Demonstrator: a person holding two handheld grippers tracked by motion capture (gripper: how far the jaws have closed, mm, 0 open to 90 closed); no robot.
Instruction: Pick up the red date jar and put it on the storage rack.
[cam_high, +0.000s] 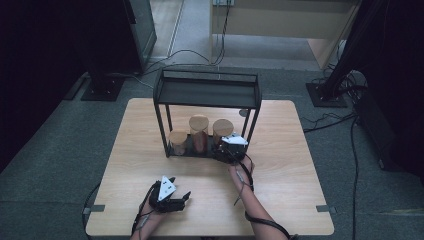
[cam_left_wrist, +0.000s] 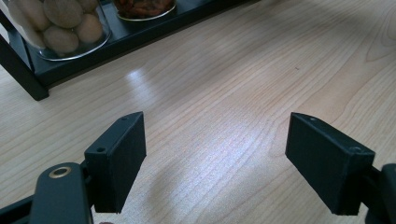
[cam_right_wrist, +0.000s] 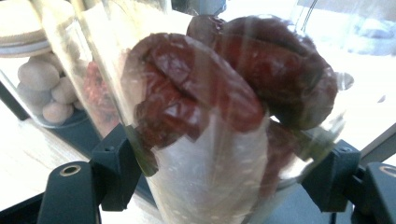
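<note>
Grey carpet surrounds a light wooden tabletop (cam_high: 280, 190) carrying one black metal rack (cam_high: 207, 92), with three cork-lidded glass jars in a row on its bottom shelf: a short jar of pale round pieces (cam_high: 178, 141), a taller middle jar (cam_high: 198, 132), and a right jar of wrinkled dark red fruit (cam_high: 222, 131). The right hand-held gripper (cam_high: 231, 148) reaches to the rack, its two jaws closed against the red-fruit jar's glass sides. The left hand-held gripper (cam_high: 176, 196) sits near the tabletop's front edge, jaws spread wide apart over bare wood.
</note>
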